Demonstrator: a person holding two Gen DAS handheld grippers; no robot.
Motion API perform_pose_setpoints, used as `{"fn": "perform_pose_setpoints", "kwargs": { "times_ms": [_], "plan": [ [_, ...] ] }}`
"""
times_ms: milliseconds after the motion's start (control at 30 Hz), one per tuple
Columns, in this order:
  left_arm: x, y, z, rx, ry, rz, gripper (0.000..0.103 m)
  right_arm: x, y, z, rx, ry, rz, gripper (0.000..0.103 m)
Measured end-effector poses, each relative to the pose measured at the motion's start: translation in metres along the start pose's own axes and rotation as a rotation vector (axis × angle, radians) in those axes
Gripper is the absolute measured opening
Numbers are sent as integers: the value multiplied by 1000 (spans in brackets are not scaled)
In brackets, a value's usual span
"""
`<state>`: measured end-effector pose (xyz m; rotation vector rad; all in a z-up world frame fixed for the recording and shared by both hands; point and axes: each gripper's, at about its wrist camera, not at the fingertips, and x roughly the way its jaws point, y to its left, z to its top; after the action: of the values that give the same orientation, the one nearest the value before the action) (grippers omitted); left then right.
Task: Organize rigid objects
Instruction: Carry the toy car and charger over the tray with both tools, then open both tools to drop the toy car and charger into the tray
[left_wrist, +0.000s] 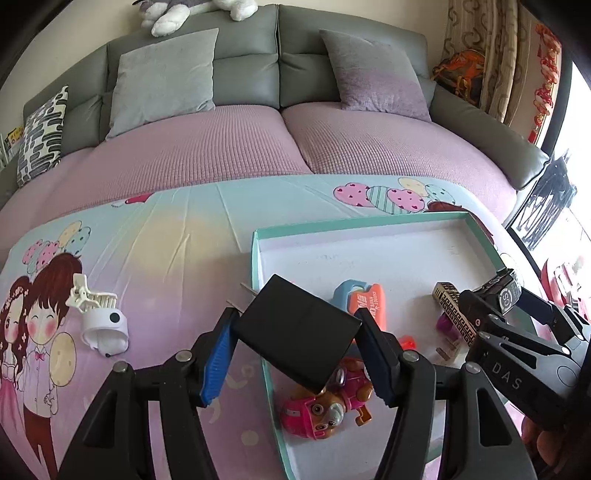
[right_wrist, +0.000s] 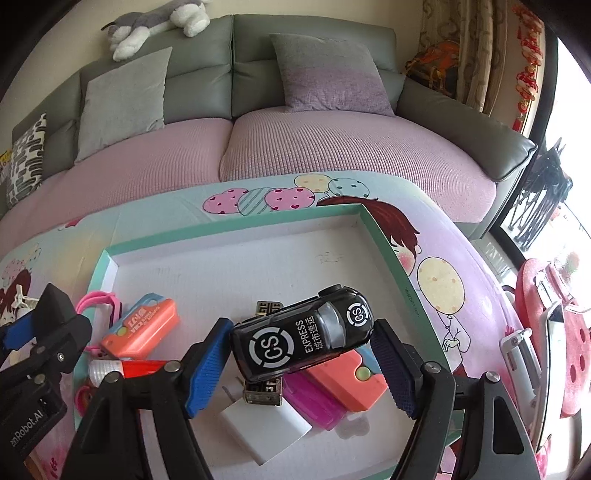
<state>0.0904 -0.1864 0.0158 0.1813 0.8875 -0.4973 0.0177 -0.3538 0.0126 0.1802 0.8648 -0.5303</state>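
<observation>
Lower each load gently over a bare patch of the shallow white cardboard tray with teal rim (right_wrist: 236, 243) before letting go. The left gripper (left_wrist: 299, 341) grasps a flat black charger block (left_wrist: 299, 328), hanging over the tray's 9 o'clock edge. The right gripper (right_wrist: 303, 349) clasps a glossy black toy car (right_wrist: 303, 339) above the tray's 6 o'clock clutter.

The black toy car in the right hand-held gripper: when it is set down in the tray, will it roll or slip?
The black toy car looks rigid and glossy, so probably slippery. If its wheels turn, it may roll on the tray floor.
</observation>
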Motion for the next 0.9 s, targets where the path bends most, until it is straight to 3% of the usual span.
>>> {"fn": "perform_pose_setpoints", "kwargs": {
  "times_ms": [333, 800, 900],
  "plan": [
    [13, -4, -6, -13, 38, -54, 65, -1, 5, 0, -14, -3, -1, 79],
    [15, -6, -6, 1, 44, -51, 65, 6, 12, -3, -61, 25, -33, 80],
    [16, -7, -6, 9, 46, -49, 65, 5, 13, -3, -67, 17, -25, 87]
  ]
}}
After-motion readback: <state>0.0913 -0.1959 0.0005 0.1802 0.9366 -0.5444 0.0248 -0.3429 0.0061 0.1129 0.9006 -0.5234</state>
